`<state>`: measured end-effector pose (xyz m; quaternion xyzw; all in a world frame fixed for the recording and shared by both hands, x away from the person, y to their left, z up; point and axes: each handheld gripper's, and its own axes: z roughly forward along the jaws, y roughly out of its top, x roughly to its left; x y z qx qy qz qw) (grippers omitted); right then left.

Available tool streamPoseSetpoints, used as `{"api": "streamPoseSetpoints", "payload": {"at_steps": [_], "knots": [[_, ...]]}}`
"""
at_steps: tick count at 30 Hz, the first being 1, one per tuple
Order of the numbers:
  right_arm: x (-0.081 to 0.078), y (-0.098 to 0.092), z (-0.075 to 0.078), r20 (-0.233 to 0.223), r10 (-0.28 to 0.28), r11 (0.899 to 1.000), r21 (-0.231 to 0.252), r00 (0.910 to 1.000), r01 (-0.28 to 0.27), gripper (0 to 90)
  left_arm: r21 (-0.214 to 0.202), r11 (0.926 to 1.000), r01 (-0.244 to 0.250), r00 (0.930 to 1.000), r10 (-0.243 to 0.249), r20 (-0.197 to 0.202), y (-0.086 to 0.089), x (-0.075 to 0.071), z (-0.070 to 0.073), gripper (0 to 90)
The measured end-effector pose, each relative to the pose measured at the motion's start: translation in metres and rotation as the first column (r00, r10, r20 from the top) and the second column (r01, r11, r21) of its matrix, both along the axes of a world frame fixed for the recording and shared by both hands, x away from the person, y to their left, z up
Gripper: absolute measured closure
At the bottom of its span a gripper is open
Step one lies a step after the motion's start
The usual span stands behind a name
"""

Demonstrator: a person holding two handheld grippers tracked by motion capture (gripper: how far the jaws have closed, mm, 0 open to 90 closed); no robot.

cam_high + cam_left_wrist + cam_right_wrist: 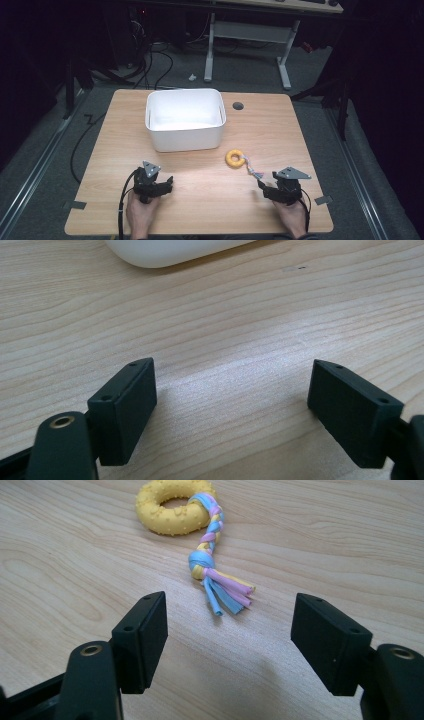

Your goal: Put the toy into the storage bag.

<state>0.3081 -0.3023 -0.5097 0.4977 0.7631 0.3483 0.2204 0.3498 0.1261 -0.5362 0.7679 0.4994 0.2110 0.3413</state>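
While the left gripper [159,186] waits with its jaws wide apart near the white bin [184,120], the ring toy [235,158] lies just ahead of the right gripper [274,190], whose half-open jaws hold nothing, its braided tail [216,565] pointing toward them.

Black jaws, countersunk screws, grey plates, trailing cables
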Motion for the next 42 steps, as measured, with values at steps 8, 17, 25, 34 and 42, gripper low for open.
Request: {"api": "streamPoseSetpoints", "payload": {"at_steps": [8,17,25,34,42], "knots": [[0.005,-0.011,0.007,-0.028,0.033,0.997,0.067,0.9990,-0.031,37.4,0.002,1.0000,0.008,1.0000,-0.008,0.000,0.000,0.000,0.000,19.8],[0.021,-0.009,0.023,-0.043,0.109,0.989,0.105,0.9931,-0.104,44.4,0.002,0.9999,0.011,0.9999,-0.011,-0.001,-0.001,0.000,0.000,19.2],[0.040,-0.001,0.036,-0.045,0.143,0.985,0.101,0.9888,-0.137,45.9,0.003,0.9999,0.012,0.9999,-0.012,-0.001,-0.001,0.000,0.000,18.7],[0.060,0.010,0.043,-0.067,0.158,0.984,0.098,0.9852,-0.151,44.6,0.003,0.9998,0.020,0.9998,-0.020,-0.002,-0.001,0.000,0.000,18.4],[0.078,0.021,0.044,-0.083,0.170,0.983,0.085,0.9820,-0.163,45.4,0.007,0.9994,0.033,0.9994,-0.033,-0.007,-0.002,0.001,0.000,15.2]]}}
